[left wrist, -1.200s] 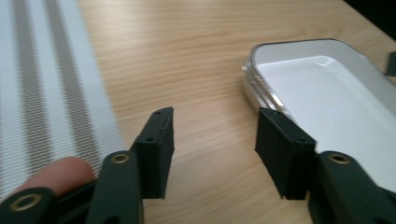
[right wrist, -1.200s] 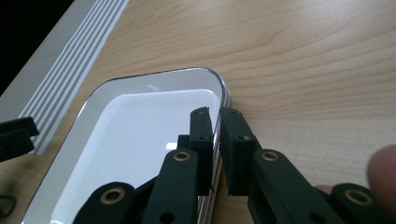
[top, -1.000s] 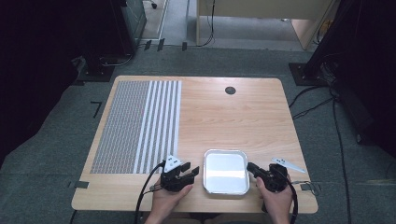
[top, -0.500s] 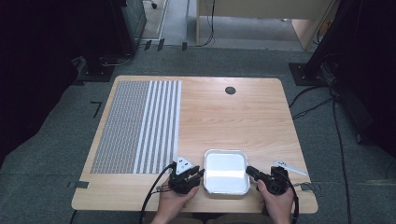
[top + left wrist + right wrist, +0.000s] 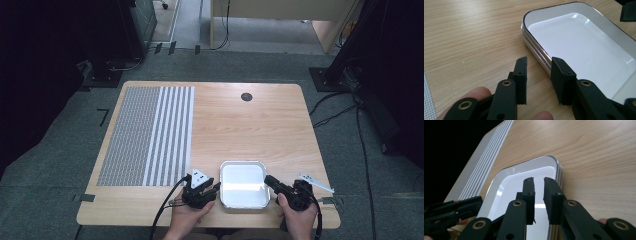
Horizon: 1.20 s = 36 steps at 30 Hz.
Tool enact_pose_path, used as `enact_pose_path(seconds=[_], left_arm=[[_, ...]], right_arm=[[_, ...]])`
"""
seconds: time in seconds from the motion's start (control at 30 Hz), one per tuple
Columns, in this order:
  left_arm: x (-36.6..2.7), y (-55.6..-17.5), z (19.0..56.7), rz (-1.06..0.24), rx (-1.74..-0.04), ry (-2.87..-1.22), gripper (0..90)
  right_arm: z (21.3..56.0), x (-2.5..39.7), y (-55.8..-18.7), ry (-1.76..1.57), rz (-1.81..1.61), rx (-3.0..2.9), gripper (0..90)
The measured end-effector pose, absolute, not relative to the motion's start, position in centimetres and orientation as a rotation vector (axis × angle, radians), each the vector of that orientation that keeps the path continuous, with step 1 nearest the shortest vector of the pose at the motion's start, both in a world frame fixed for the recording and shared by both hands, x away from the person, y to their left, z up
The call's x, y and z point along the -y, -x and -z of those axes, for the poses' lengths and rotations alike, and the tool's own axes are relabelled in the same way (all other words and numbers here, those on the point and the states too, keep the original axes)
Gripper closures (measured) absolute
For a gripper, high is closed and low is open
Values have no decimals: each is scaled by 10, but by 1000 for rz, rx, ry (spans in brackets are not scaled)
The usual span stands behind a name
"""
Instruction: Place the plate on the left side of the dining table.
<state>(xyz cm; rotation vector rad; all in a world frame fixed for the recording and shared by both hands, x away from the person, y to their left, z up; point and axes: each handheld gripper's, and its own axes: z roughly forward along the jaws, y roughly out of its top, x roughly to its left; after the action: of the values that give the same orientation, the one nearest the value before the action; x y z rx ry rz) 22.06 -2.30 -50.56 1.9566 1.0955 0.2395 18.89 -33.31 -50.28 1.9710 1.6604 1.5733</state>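
An empty white metal tray [image 5: 243, 185] lies near the table's front edge, between my two grippers. My left gripper [image 5: 214, 189] sits at the tray's left side. In the left gripper view it [image 5: 539, 61] stands open, its jaws either side of the tray [image 5: 584, 45] rim, not closed on it. My right gripper [image 5: 270, 180] is at the tray's right side. In the right gripper view it [image 5: 538, 180] hangs over the tray [image 5: 524, 173] near its right rim, with a narrow gap between the jaws and nothing in it.
A grey mat with white stripes [image 5: 150, 135] covers the left part of the wooden table [image 5: 250, 130]. A black round grommet [image 5: 246, 97] sits at the far middle. Cables and dark equipment stand on the floor around the table.
My left gripper has moved right, up to the tray's left rim. The right gripper has barely shifted, and the tray has stayed put.
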Motion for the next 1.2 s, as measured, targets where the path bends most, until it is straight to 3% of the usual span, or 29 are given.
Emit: enact_pose_path(seconds=[0.9, 1.2], left_arm=[[26, -217, 506, -264, -1093, -1949, 656], [25, -217, 507, -265, -1081, -1944, 645]], right_arm=[[516, 339, -196, -2081, -1624, -1648, 763], [505, 335, -191, -1998, -1615, -1625, 767]])
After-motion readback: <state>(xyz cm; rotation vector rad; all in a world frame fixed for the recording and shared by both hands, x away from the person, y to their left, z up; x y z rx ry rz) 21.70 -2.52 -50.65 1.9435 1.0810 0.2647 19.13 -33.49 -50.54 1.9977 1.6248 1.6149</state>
